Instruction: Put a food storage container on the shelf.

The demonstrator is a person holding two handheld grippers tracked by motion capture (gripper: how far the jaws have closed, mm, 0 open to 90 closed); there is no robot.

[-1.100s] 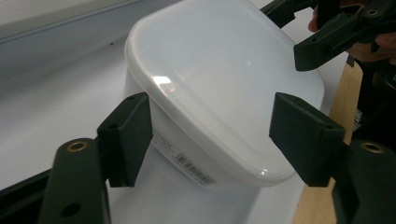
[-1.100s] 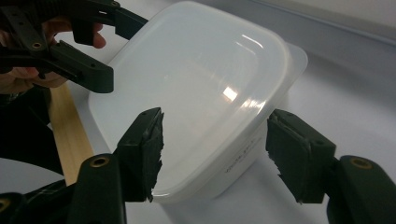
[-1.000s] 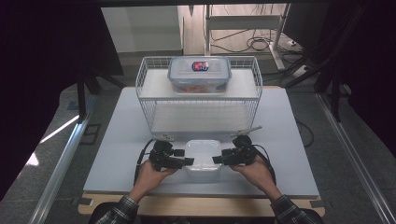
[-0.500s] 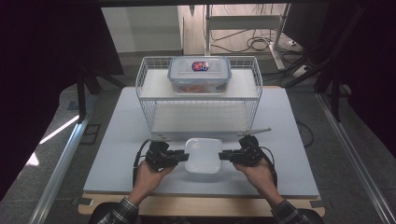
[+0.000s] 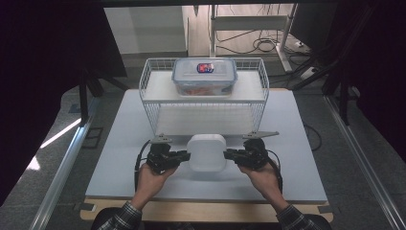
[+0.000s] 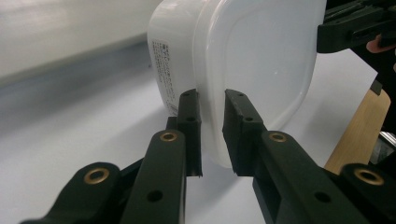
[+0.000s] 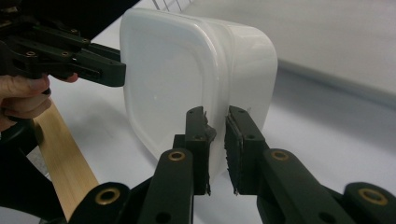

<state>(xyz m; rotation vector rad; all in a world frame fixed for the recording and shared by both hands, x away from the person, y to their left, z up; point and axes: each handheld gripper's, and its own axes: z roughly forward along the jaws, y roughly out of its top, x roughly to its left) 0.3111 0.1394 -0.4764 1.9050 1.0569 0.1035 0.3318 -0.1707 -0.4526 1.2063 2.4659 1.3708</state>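
A white wire rack (image 5: 158, 103) stands at the back of the pale table (image 5: 119, 139), with 1 clear lidded food box (image 5: 205, 76) on its top shelf.

Left forearm: brought in from the bottom edge of the high view, angled up and slightly inward, a plaid cuff seen at the wrist.
Left hand (image 5: 152, 176): wrapped around the body of the left tongs from below.
Left tongs (image 5: 186, 155): held level, pointed inward toward the right tongs; jaws just closed in, pressed on the rim of the white container (image 5: 207, 152).
Right forearm: brought in from the bottom edge, angled up and inward, mirrored to the left.
Right hand (image 5: 261, 175): wrapped around the right tongs.
Right tongs (image 5: 228, 154): held level, pointed inward; jaws just closed in, clamped on the opposite rim.
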